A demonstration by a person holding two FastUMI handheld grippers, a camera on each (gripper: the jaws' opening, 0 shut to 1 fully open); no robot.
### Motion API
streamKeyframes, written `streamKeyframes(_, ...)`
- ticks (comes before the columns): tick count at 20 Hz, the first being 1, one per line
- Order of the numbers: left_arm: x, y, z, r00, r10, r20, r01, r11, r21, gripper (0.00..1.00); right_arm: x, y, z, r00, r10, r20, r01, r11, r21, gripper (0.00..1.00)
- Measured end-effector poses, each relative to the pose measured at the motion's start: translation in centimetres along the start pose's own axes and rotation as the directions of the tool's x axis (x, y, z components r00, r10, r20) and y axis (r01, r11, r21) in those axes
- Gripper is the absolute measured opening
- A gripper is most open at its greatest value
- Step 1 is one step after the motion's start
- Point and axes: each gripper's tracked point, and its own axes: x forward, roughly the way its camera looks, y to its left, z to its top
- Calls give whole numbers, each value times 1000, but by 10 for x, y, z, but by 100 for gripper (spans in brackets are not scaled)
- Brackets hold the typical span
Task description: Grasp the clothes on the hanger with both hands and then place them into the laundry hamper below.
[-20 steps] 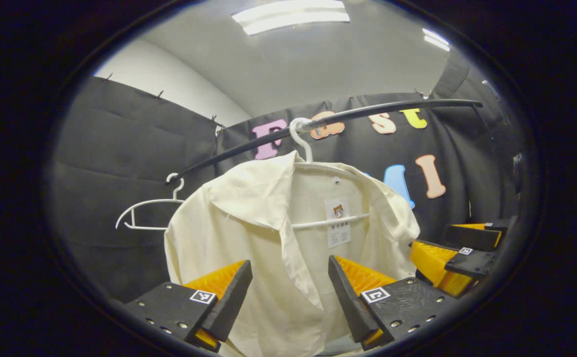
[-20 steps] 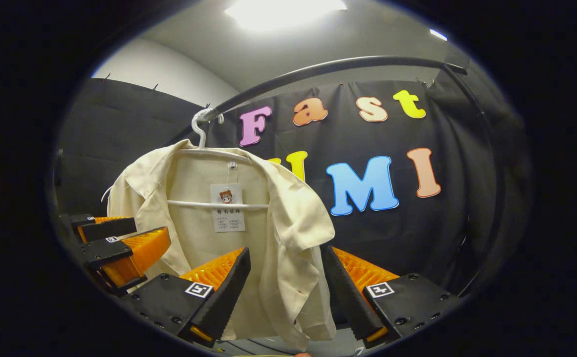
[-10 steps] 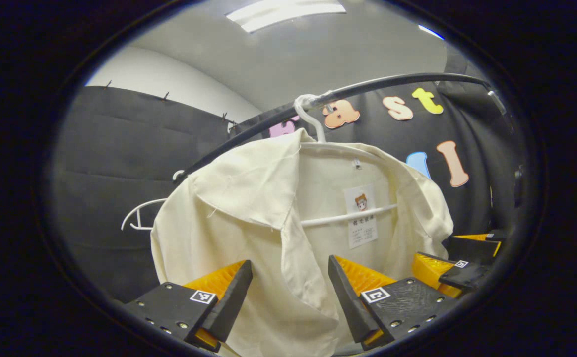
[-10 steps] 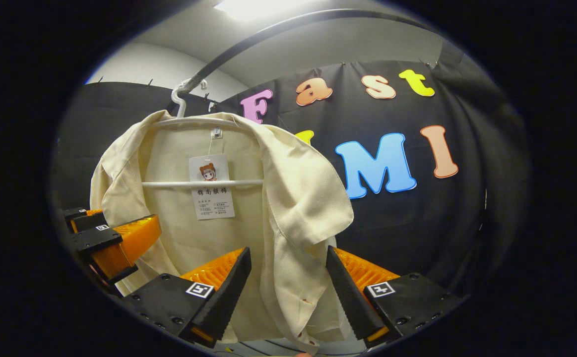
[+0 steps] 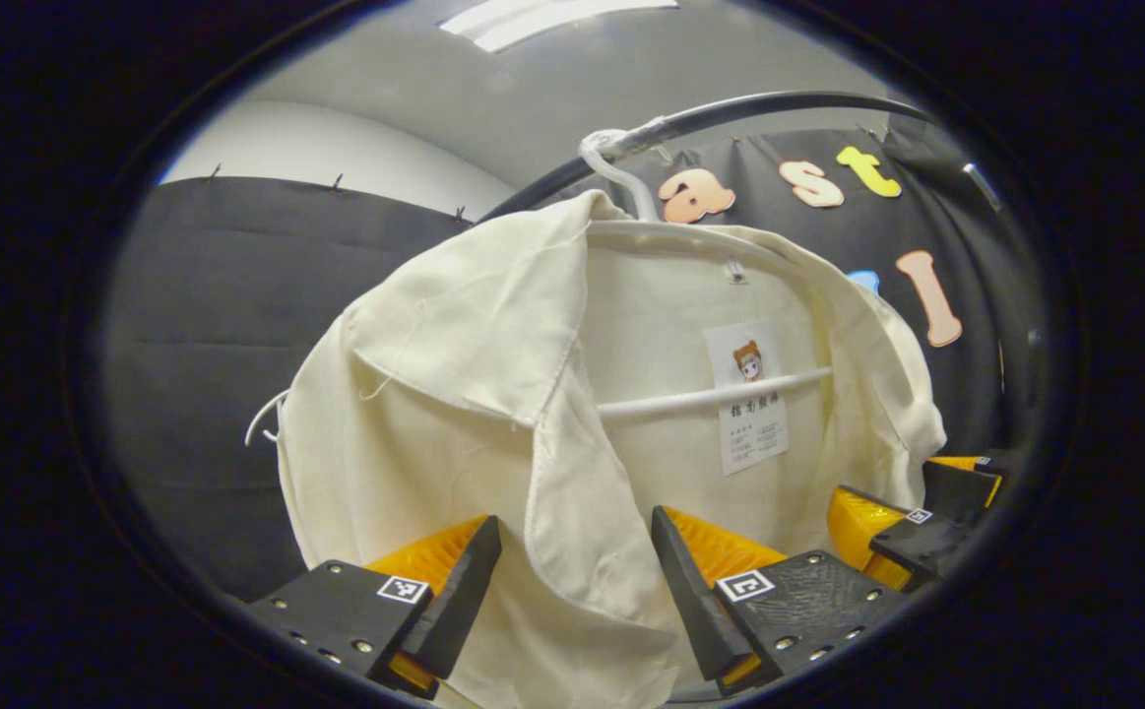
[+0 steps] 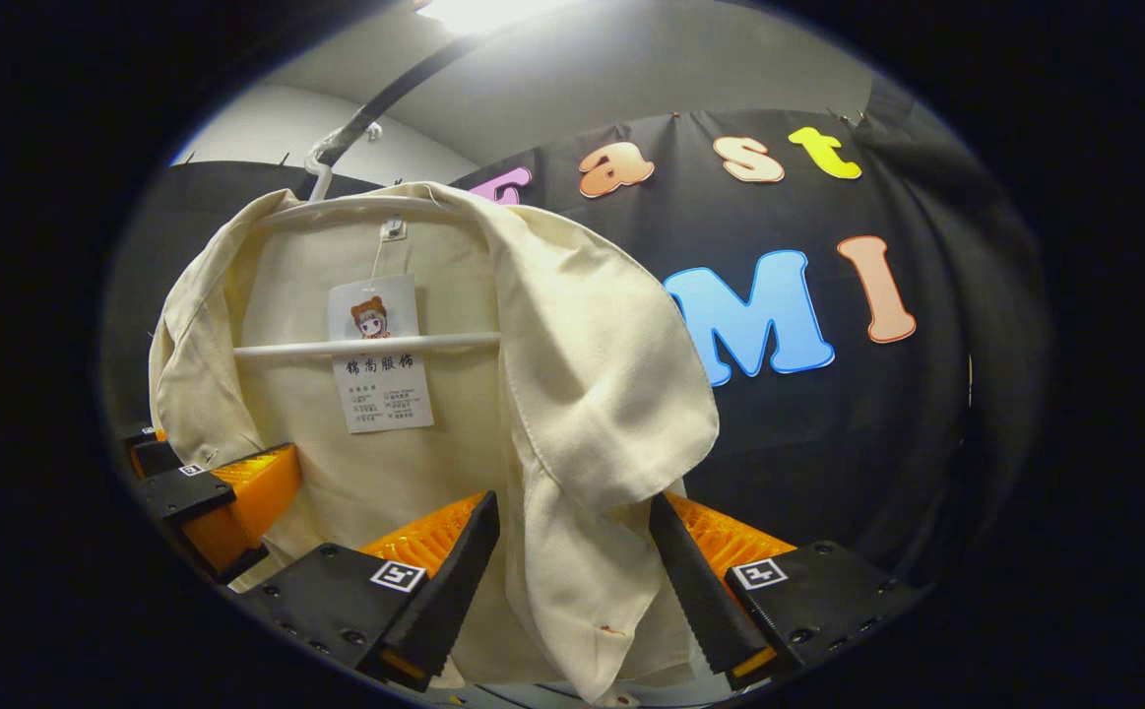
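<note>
A cream collared shirt (image 5: pixel 454 394) hangs open on a white hanger (image 5: pixel 710 397) hooked over a dark rail (image 5: pixel 749 108). A paper tag (image 5: pixel 751 394) dangles inside the neck. My left gripper (image 5: pixel 572 571) is open, its fingers on either side of the shirt's front edge without pressing it. In the right gripper view the same shirt (image 6: pixel 572 374) hangs on the hanger (image 6: pixel 365 346), and my right gripper (image 6: pixel 572 571) is open around the other front edge. The right gripper (image 5: pixel 902 537) appears at the lower right of the left gripper view, and the left gripper (image 6: pixel 213 492) sits at the lower left of the right gripper view.
The dark rail (image 6: pixel 375 103) curves overhead under a white ceiling with a bright light (image 6: pixel 493 10). Black cloth wall (image 5: pixel 208 295) stands close behind the shirt. A second white hanger (image 5: pixel 262 423) peeks out from behind the shirt's left shoulder.
Both grippers have moved closer to the shirt, which now looms larger and higher; each front edge now hangs between the open fingers. The second hanger has slid mostly behind the shirt.
</note>
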Motion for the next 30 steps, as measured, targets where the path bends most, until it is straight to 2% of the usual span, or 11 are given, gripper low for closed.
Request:
streamKeyframes(1,1,2,0,1000,5,-2,-5,1000,3,79,3,0,0,1000,-2,-3,2,1000,6,96)
streamKeyframes(3,2,2,-2,1000,0,-15,0,1000,10,68,12,-2,0,1000,-22,-9,22,1000,5,76)
streamKeyframes(4,1,6,-1,1000,20,-14,-20,1000,16,66,16,-1,1,1000,-26,-13,26,1000,-1,60)
streamKeyframes(5,-2,8,0,1000,27,-16,-27,1000,13,49,18,-2,1,999,-33,-17,33,999,-13,51)
streamKeyframes(6,3,9,-2,1000,13,-20,-13,1000,6,33,17,-7,3,998,-60,-9,60,998,-37,29)
streamKeyframes(7,0,9,0,1000,-14,-21,14,1000,3,32,14,-13,8,996,-92,10,92,994,-59,16)
streamKeyframes(8,0,12,-4,999,-28,-24,28,1000,-5,20,11,-11,10,996,-83,15,84,994,-73,5)
streamKeyframes(9,2,12,-2,998,-53,-23,52,998,-19,8,8,-9,10,997,-79,17,80,994,-80,3)
streamKeyframes(11,-6,24,4,999,-33,-9,33,999,-23,1,4,-20,14,993,-118,30,120,989,-89,1)
streamKeyframes(22,-61,90,66,989,46,139,-52,998,34,0,-27,-83,73,934,-291,206,316,944,-98,1)
streamKeyframes(30,-69,127,117,971,80,227,-92,995,43,2,-30,-108,118,890,-331,314,374,924,-86,1)
